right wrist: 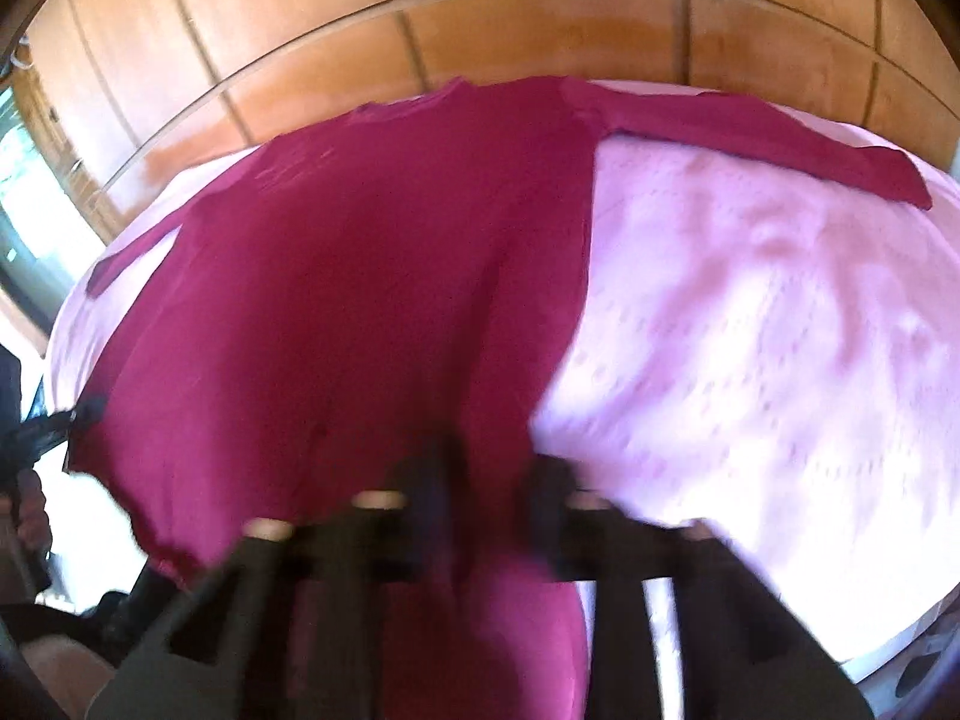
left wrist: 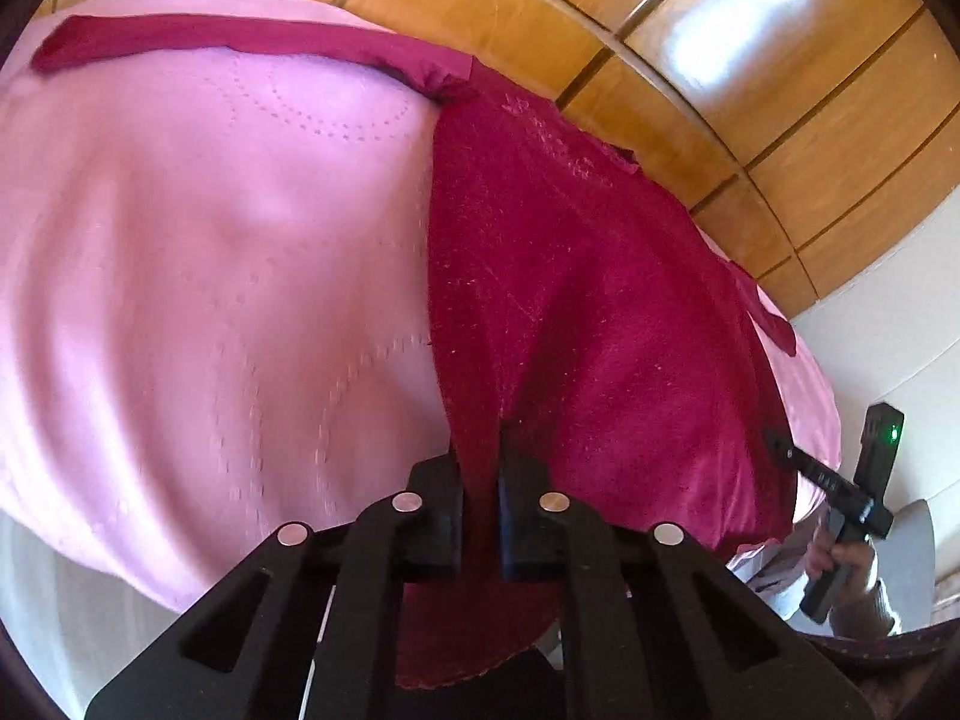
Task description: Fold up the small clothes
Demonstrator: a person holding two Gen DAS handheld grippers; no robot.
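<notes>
A crimson long-sleeved top (left wrist: 588, 300) lies spread on a pink bedspread (left wrist: 210, 240), one sleeve (left wrist: 210, 39) stretched out to the far left. My left gripper (left wrist: 480, 471) is shut on the top's near hem, with cloth pinched between its pads. At the right edge of the left wrist view my right gripper (left wrist: 773, 443) bites the other end of the hem. The right wrist view is blurred: the right gripper (right wrist: 489, 480) is shut on the top (right wrist: 360, 276), and the left gripper (right wrist: 84, 411) holds the hem corner at the far left.
Wooden wardrobe panels (left wrist: 690, 60) stand behind the bed, also filling the top of the right wrist view (right wrist: 420, 18). A person's hand (left wrist: 852, 564) holds the right gripper's handle. The second sleeve (right wrist: 750, 132) lies across the bedspread (right wrist: 750, 330).
</notes>
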